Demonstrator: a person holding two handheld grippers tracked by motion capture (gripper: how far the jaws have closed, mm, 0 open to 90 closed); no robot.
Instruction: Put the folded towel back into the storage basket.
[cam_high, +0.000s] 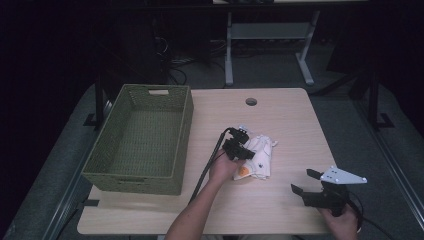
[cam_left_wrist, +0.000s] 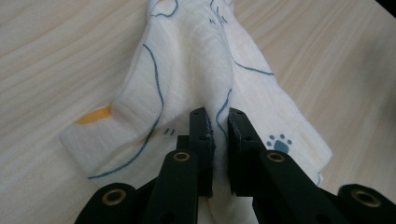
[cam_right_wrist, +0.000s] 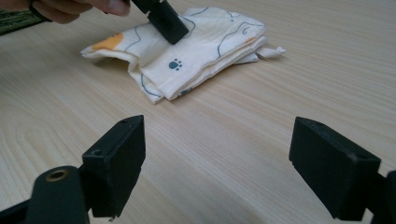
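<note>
Two tools — left tool (cam_left_wrist: 217, 126) pinches the paw-print cloth (cam_left_wrist: 196, 70); right tool (cam_right_wrist: 217, 158) gapes — no lettering.

White cloth (cam_high: 260, 156) with blue lines, blue paw print, orange patch, green woven basket (cam_high: 141, 137), black tools

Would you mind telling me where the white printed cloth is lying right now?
In the high view the white printed cloth lies folded on the table, right of the green basket, pinched by the left gripper.
</note>
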